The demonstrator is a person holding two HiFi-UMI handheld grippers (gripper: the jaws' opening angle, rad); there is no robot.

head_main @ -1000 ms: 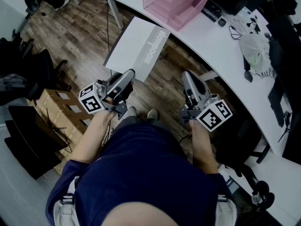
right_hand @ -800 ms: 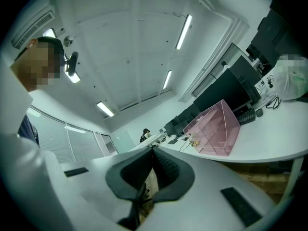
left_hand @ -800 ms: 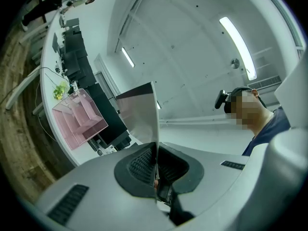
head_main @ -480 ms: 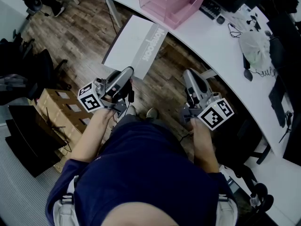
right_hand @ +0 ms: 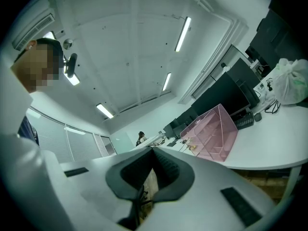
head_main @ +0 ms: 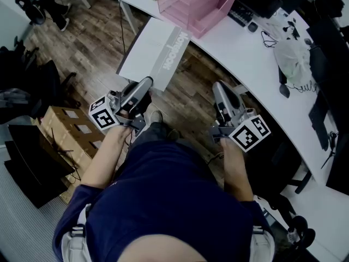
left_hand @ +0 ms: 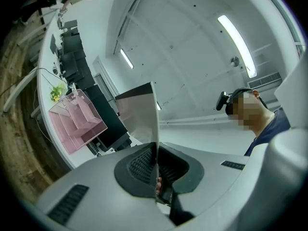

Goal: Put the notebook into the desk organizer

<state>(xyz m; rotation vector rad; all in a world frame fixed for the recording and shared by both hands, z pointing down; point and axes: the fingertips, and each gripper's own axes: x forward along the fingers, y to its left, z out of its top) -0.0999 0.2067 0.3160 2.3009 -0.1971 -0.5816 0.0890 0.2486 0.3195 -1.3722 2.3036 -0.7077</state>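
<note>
The left tongs (head_main: 147,82) were clamped on one edge of the notebook (head_main: 155,51), a thin white book with a grey band down one side. Pale lettering on that band seemed to read "Notebook". The notebook was held up over the wooden floor (head_main: 92,42), in front of the white tabletop (head_main: 245,48) and short of the pink organizer (head_main: 199,4) that stood near the tabletop's edge. The right tongs (head_main: 217,87) were closed together with nothing between them. Each gripper carried a cube with black-and-white square markers. No other writing could be read.
</note>
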